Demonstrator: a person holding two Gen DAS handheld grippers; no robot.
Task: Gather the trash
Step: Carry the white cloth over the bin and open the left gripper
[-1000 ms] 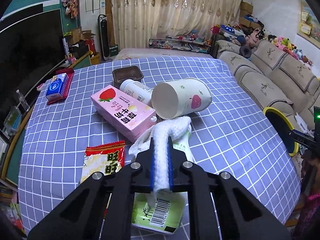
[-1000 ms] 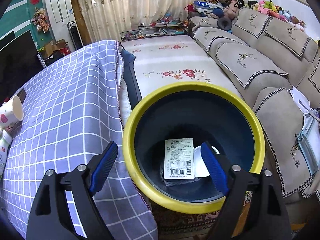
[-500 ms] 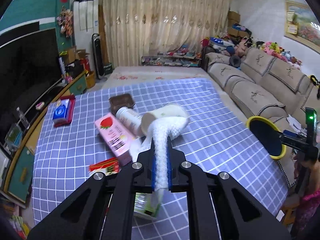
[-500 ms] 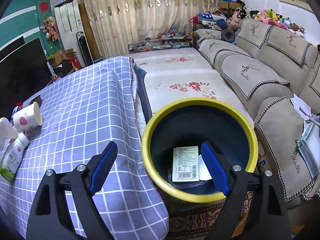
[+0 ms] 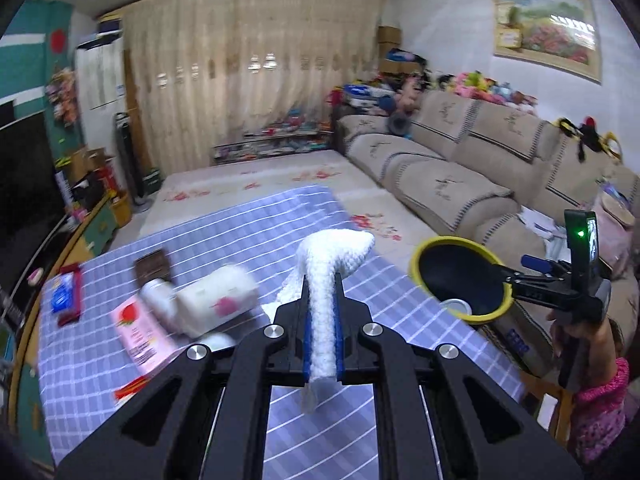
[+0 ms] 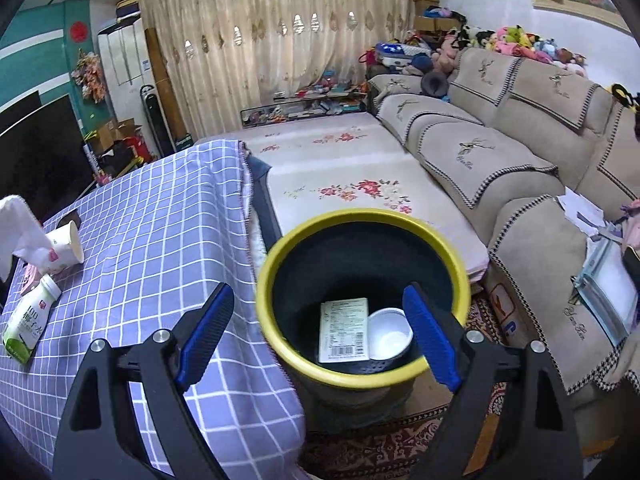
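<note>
- Your left gripper (image 5: 322, 322) pinches a white tissue (image 5: 325, 280) between its blue pads; the tissue's top flops to the right above the jaws and its tail hangs below them.
- You hold it above the checked tablecloth (image 5: 248, 232), clear of the trash lying there.
- Your right gripper (image 6: 316, 334) is spread wide with nothing between its pads, and hangs over the yellow-rimmed bin (image 6: 362, 378).
- The bin stands on the floor just beside the table's edge; in the left view it shows to the right of the tissue (image 5: 460, 276).
- Inside the bin lie a flat carton (image 6: 345, 330), label up, and a white cup (image 6: 390, 334) beside it.
- On the cloth remain a paper cup (image 6: 64, 246) on its side, a green-and-white bottle (image 6: 28, 322), a pink carton (image 5: 142, 330) and a red wrapper (image 5: 130, 388).
- The left view is blurred, so the smaller items are hard to read.
</note>
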